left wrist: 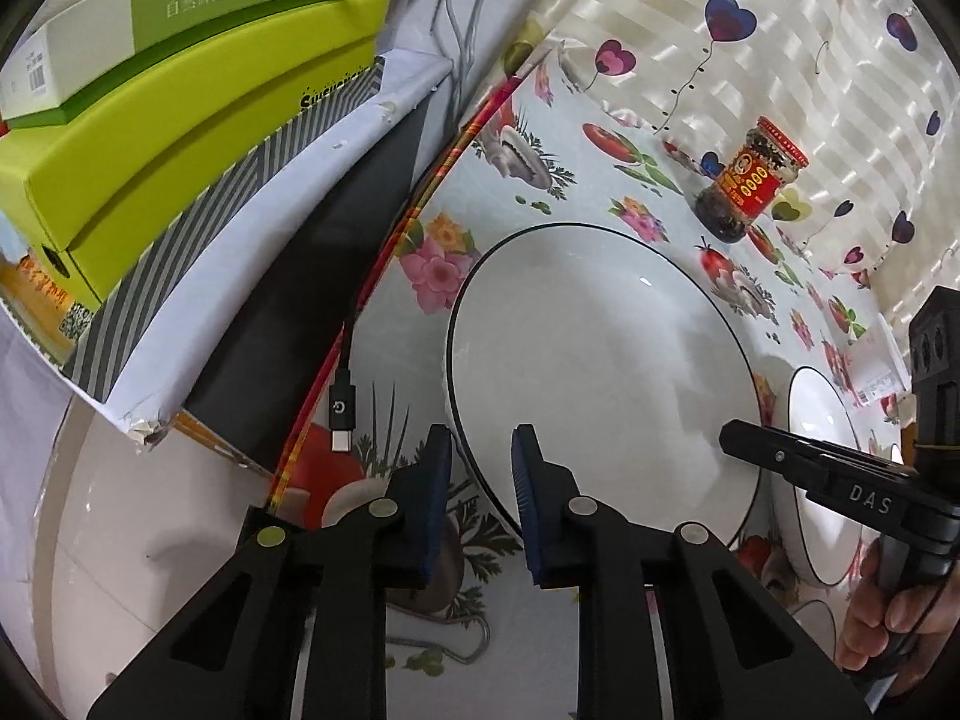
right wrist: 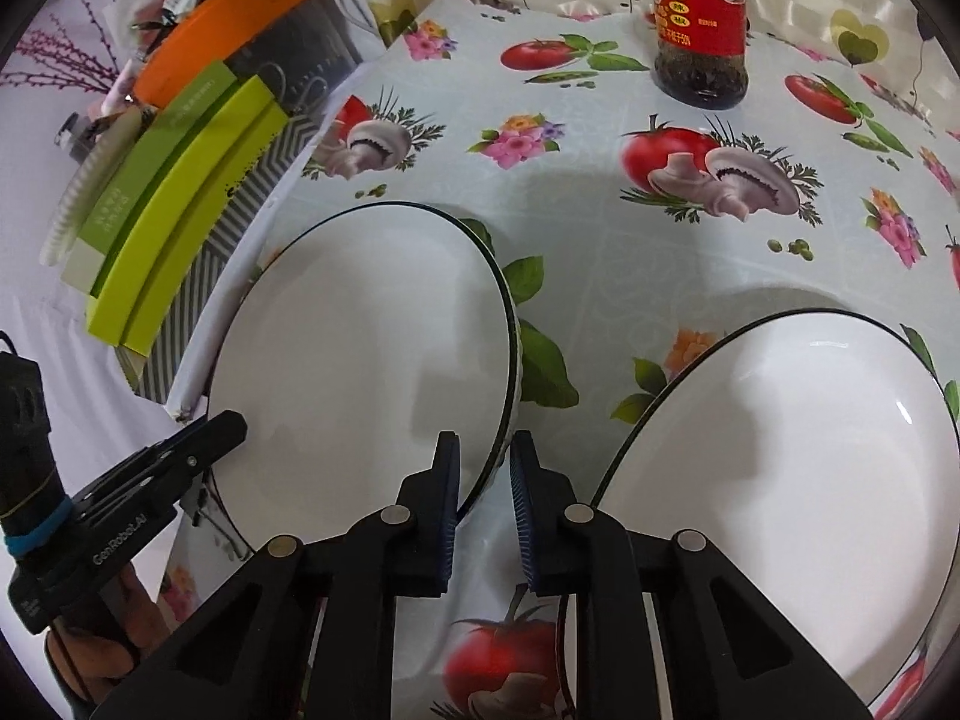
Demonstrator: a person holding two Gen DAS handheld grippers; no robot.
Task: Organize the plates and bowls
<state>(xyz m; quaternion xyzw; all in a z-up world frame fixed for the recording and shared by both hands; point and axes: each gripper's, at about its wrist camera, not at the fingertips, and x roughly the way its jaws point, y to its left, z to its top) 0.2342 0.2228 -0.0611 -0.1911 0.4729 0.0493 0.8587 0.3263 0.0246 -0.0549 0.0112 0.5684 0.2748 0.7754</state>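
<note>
A large white ceramic plate with a thin black rim [left wrist: 600,372] lies on the glossy tablecloth printed with tomatoes, mushrooms and flowers [right wrist: 600,228], close to the table's left edge. The left gripper [left wrist: 480,480] comes at its near-left rim: its two blue-padded fingers [left wrist: 441,498] straddle the rim with a narrow gap between them, the left pad outside the plate and the right pad over its white inside, so the jaws are nearly together on the plate's edge. In the right wrist view the right gripper [right wrist: 485,498] stands the same way at the plate's opposite edge [right wrist: 372,360], its left pad over the plate and its right pad on the cloth side, the rim running between them; the jaws are drawn close around that rim. A second white black-rimmed dish [right wrist: 780,480] sits just beside the first, to its right, apart from it with printed cloth showing between. A glass jar of dark chili sauce with a red label [left wrist: 747,180] stands upright farther back on the cloth. Off the table's left edge, lime-green boxes [left wrist: 180,138] lie stacked on a striped grey box [right wrist: 240,222], and a black USB cable [left wrist: 343,408] hangs near the table edge.
</note>
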